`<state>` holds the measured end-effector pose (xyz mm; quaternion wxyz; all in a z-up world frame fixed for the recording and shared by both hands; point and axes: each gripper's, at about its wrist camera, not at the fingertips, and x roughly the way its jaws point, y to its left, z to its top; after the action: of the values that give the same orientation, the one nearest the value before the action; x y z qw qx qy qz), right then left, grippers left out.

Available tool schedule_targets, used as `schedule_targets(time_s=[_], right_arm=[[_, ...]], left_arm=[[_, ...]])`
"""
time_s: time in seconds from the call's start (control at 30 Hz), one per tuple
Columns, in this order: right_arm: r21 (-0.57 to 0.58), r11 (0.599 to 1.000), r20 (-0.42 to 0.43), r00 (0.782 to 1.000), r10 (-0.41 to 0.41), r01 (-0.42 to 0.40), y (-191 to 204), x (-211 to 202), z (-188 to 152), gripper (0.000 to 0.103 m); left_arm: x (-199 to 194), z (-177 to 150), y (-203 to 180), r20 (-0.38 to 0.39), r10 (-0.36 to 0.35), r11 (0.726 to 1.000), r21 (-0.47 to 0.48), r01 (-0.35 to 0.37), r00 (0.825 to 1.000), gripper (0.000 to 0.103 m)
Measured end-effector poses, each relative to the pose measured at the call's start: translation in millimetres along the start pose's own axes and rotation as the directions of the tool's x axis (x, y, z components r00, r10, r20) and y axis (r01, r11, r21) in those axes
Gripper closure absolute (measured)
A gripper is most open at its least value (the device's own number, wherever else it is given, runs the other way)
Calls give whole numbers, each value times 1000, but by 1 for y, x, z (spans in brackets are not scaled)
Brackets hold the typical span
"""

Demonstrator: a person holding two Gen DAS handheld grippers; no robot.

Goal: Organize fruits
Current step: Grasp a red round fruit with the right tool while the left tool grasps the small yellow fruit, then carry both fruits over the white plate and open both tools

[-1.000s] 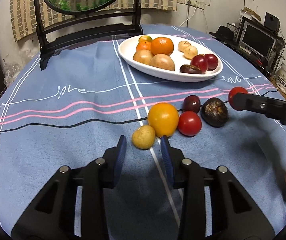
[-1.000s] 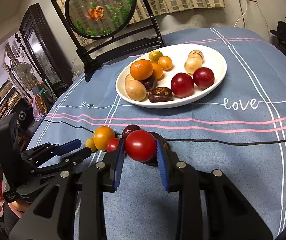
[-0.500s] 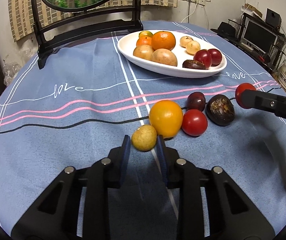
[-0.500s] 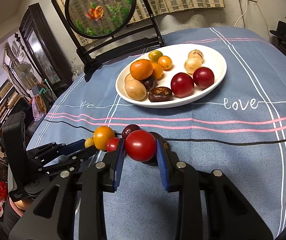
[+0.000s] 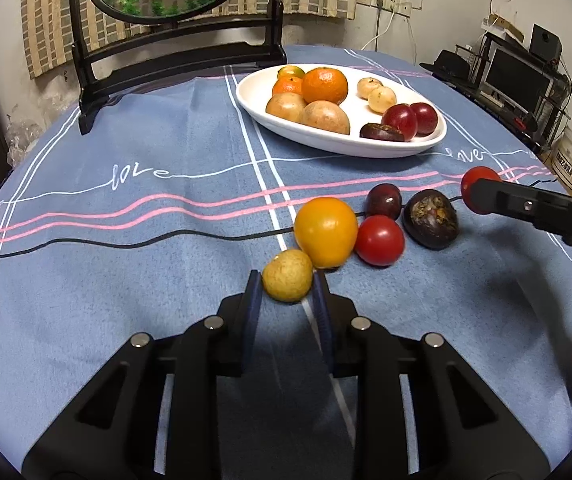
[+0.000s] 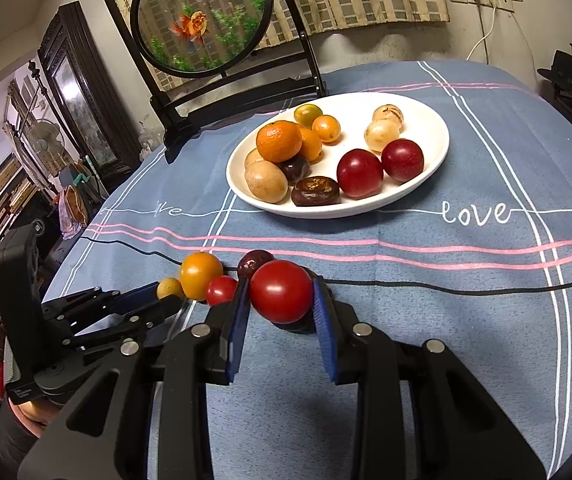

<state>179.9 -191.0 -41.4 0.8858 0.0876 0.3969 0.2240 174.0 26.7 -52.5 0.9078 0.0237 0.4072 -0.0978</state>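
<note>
Fruit gripped by both: left hand-held gripper clamps yellowish longan, long axis crosswise; right hand-held gripper clamps tomato.

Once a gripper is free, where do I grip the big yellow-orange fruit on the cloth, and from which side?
Grip the yellow-orange fruit across its widest middle, coming from above with the jaws along the pink stripes. It is round, so any diameter works, but the small yellow fruit and red tomato crowd its near side, making a low approach awkward.
</note>
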Motion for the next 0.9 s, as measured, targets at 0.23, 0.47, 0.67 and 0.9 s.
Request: schedule_targets(time_s=[0.23, 0.47, 0.67, 0.9], right_arm=[[-3, 1000, 65, 998, 13, -13, -4, -13, 2, 71], [5, 1000, 127, 992, -6, 6, -20, -9, 24, 71], [39, 999, 186, 982, -44, 38, -46, 5, 53, 71], [51, 995, 215, 972, -94, 85, -66, 34, 84, 71]], left_arm=[[-28, -1, -8, 68, -63, 998, -11, 64, 996, 77], [-33, 53, -17, 121, -114, 993, 2, 115, 986, 77], [-9, 107, -39, 151, -101, 995, 38, 97, 983, 77], [42, 159, -67, 107, -103, 992, 78, 95, 989, 77]])
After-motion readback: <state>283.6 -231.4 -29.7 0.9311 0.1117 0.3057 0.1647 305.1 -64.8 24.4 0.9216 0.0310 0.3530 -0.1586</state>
